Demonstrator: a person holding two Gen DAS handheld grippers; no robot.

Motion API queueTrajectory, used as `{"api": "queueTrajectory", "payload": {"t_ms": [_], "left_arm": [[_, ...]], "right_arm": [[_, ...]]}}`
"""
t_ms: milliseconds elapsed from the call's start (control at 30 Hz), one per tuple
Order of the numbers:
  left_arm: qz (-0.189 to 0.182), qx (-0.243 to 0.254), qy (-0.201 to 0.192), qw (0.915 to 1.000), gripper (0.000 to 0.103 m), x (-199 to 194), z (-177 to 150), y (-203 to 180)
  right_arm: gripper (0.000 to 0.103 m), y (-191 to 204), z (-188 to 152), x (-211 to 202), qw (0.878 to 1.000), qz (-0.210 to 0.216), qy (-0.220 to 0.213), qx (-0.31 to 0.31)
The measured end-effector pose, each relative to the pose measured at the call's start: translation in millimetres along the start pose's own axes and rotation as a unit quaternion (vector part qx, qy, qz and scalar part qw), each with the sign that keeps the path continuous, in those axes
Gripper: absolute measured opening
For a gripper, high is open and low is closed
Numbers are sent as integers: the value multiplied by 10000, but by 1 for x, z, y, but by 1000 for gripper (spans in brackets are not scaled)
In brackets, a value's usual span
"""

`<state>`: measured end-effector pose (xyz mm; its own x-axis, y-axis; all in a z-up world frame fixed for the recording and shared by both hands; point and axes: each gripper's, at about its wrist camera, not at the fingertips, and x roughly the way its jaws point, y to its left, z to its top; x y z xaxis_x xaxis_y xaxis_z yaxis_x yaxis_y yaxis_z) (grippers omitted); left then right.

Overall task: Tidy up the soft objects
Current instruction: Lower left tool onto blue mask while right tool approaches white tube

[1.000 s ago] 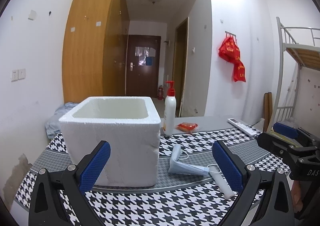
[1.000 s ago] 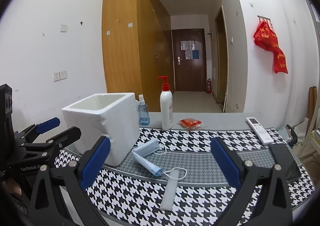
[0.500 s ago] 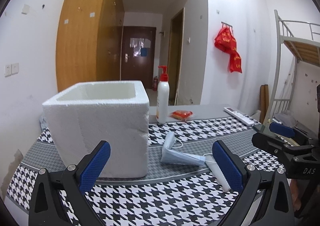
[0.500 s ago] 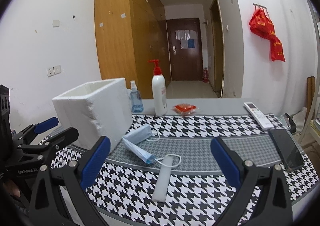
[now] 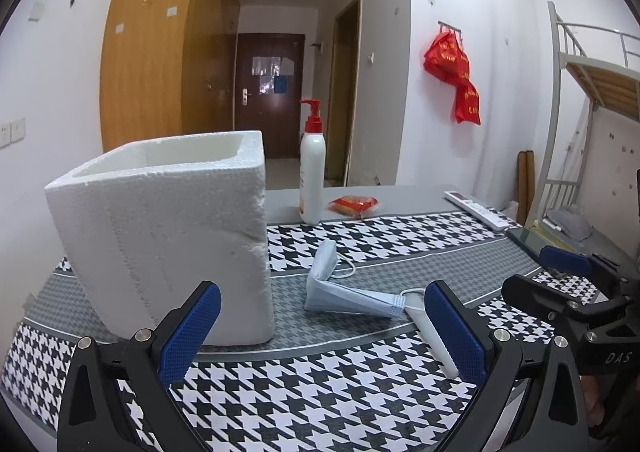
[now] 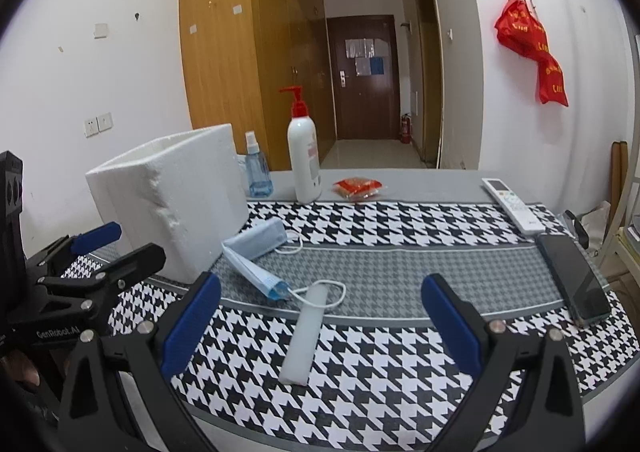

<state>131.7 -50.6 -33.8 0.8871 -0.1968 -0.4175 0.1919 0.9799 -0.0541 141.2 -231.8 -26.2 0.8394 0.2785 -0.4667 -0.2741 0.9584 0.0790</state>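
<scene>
1. The white foam box (image 5: 168,228) stands upright at the left of the houndstooth table cover (image 6: 400,372), its top open. It looks like the place for the soft things, so keep its mouth unblocked.
2. The left gripper (image 5: 320,336) hangs low over the near edge with its jaws spread wide and nothing between them. Its left blue pad sits just in front of the box wall. Steer it clear of that wall, since light foam would probably slide if nudged.
3. The blue face masks (image 6: 256,256) lie folded just right of the box, ear loops trailing. Pinch the stacked body, not a loop, or the stack is likely to dangle and fan out.
4. The white foam strip (image 6: 306,336) lies near the masks, one ear loop draped over its far end. Lifting either may drag the other.
5. The right gripper (image 6: 320,332) is likewise wide open and empty, with the strip lying between its fingers. Close across the strip's narrow width, gently.
</scene>
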Motion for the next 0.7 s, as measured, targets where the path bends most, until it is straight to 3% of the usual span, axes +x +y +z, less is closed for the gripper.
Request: {"api": "queueTrajectory", "payload": {"t_ms": [700], "left_arm": [[-262, 36, 489, 9985, 102, 37, 0, -22]], "right_arm": [[102, -15, -15, 16, 9992, 70, 395, 18]]}}
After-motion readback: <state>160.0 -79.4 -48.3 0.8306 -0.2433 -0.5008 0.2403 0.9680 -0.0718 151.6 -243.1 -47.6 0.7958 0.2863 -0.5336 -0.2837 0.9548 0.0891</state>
